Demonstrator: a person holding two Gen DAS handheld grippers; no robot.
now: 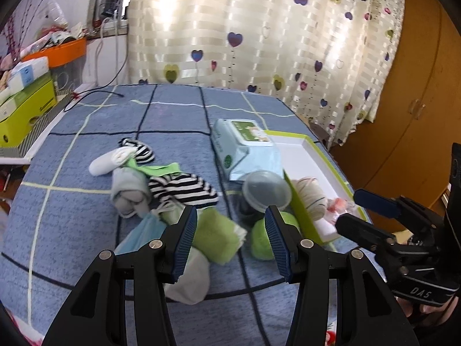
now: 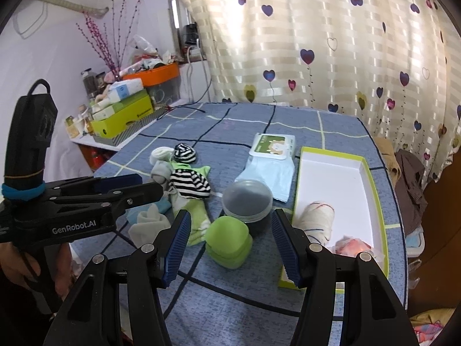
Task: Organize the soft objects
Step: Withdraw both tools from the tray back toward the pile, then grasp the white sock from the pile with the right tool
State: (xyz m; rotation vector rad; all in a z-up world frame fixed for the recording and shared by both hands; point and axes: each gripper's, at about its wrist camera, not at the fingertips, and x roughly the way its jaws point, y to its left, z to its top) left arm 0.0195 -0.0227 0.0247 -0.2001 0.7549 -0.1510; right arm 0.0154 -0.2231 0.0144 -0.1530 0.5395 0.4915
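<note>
Green rolled sock lies between the right hand-held gripper's spread fingers.

I am holding my left gripper spread wide over the green folded cloth, a green ball just right of it, striped socks lying beyond on the blue bedspread.

Socks left of box
</note>
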